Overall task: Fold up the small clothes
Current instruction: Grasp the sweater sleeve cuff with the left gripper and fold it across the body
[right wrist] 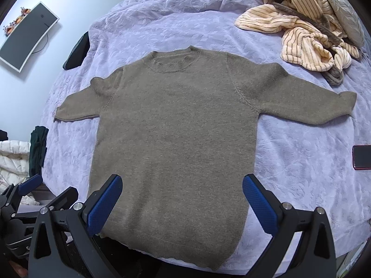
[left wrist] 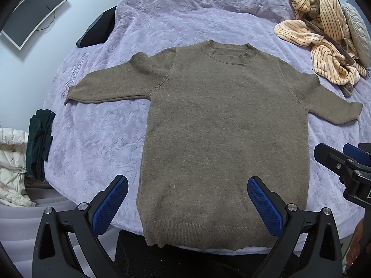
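Two hand-held grippers hover over the near edge of the bed, both spread wide and holding nothing: left hand-held gripper, right hand-held gripper. Brown knit sweater lies flat, front up, on the lavender bedspread; collar points to the far side, both sleeves stretched out sideways. Ribbed hem reaches the near bed edge and hangs slightly over it. Left sleeve cuff ends near the left bed edge. Open bedspread on both sides of the body and beyond the collar. Striped peach garment heaped far right, just clear of the right sleeve. Phone lies on the bedspread at right, apart from the sweater. Dark folded clothes off the left edge
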Action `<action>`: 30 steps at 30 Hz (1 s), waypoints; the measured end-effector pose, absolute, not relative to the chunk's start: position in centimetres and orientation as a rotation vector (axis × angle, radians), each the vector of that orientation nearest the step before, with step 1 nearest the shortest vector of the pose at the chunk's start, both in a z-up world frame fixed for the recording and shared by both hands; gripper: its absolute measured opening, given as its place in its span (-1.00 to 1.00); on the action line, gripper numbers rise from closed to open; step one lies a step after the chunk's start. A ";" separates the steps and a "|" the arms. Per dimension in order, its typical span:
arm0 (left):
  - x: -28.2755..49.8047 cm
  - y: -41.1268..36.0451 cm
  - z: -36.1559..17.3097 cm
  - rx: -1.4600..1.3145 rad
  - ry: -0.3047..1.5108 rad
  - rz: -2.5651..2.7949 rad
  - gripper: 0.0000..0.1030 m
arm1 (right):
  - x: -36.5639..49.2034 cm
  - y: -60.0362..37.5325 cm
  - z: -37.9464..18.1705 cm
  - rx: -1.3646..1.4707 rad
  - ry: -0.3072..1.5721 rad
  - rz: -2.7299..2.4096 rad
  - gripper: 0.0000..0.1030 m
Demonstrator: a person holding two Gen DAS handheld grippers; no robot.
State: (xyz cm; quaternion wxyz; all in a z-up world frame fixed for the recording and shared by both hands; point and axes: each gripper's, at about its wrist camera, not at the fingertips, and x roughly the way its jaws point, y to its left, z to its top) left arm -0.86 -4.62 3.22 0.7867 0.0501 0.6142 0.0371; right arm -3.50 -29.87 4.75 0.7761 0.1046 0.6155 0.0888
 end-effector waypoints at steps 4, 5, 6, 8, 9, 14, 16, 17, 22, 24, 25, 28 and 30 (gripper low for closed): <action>-0.5 -3.5 2.7 0.088 1.331 0.052 1.00 | -3.2 -29.1 4.5 0.214 1.347 0.175 1.00; -0.3 -3.1 2.5 0.082 1.332 0.044 1.00 | -3.2 -28.9 4.4 0.213 1.350 0.169 1.00; 0.0 -2.5 2.2 0.071 1.335 0.034 1.00 | -3.1 -28.6 4.5 0.213 1.352 0.162 1.00; 0.5 -1.4 1.7 0.047 1.336 0.020 1.00 | -3.1 -28.0 4.7 0.215 1.356 0.147 1.00; 1.0 -0.5 1.4 0.029 1.339 0.014 1.00 | -3.0 -27.5 4.8 0.215 1.358 0.140 1.00; 4.2 5.3 -0.7 -0.094 1.358 -0.052 1.00 | -2.3 -24.0 4.8 0.214 1.368 0.106 1.00; 5.6 8.1 -1.3 -0.150 1.349 -0.062 1.00 | -1.8 -22.1 4.6 0.215 1.374 0.102 1.00; 6.4 10.0 -1.7 -0.177 1.344 -0.059 1.00 | -1.6 -21.1 4.4 0.213 1.379 0.104 1.00; 11.0 20.7 -3.2 -0.263 1.258 0.056 1.00 | 0.5 -14.1 2.8 0.195 1.409 0.169 1.00; 12.6 24.8 -3.9 -0.292 1.211 0.108 1.00 | 1.2 -11.2 2.2 0.172 1.418 0.204 1.00; 13.3 27.0 -4.4 -0.313 1.190 0.130 1.00 | 1.5 -9.6 1.9 0.156 1.424 0.222 1.00; 15.5 33.1 -6.8 -0.428 1.139 0.142 1.00 | 2.2 -6.1 0.4 0.123 1.453 0.261 1.00; 16.8 36.5 -8.9 -0.540 1.117 0.125 1.00 | 2.5 -4.4 -0.6 0.110 1.475 0.273 1.00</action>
